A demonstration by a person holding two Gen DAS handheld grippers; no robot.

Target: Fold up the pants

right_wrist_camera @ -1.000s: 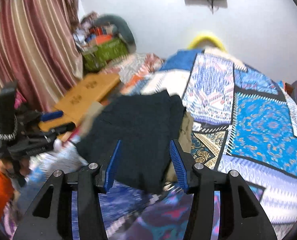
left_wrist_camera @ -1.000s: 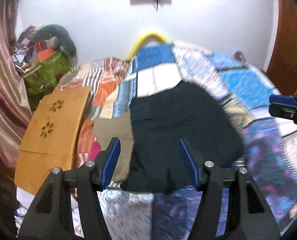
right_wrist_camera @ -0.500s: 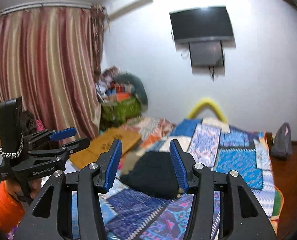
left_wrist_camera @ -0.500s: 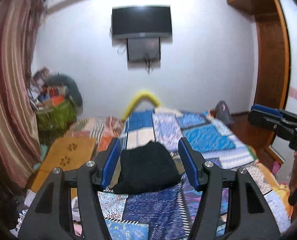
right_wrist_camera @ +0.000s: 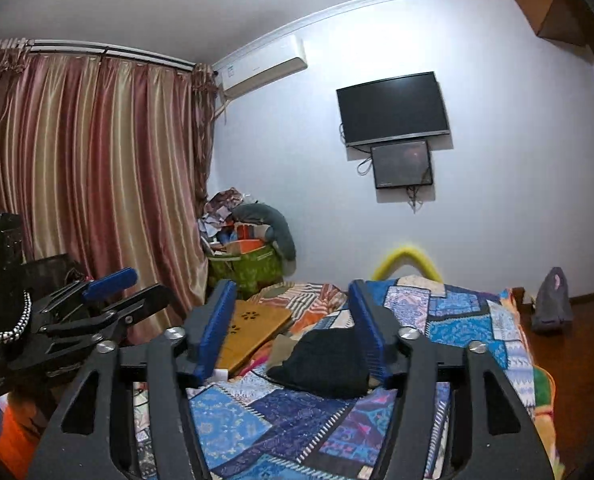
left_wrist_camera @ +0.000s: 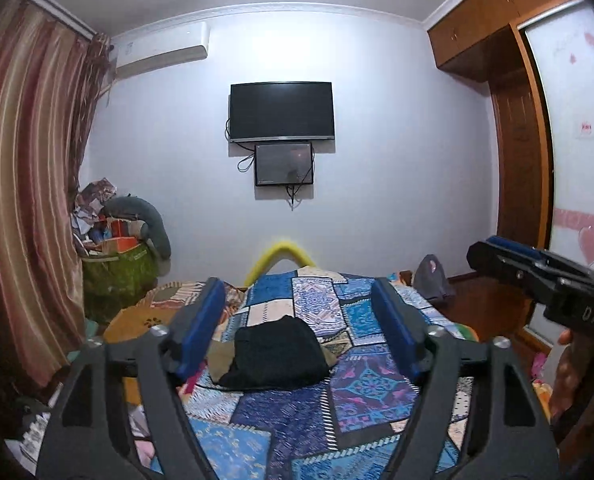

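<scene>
The black pants lie folded into a compact stack on the patchwork bedspread, on top of an olive garment. In the right wrist view the pants sit between the fingers, farther off. My left gripper is open and empty, held well back above the bed's near end. My right gripper is open and empty, also held back. The right gripper shows at the right edge of the left wrist view; the left gripper shows at the left of the right wrist view.
A wooden lap board lies at the bed's left side. A green bag of clutter stands in the far left corner by the striped curtain. A TV hangs on the far wall. A wardrobe stands right.
Both grippers pulled back and up from close over the folded pants to a far, level view of the room. The pants stay folded on the bed.
</scene>
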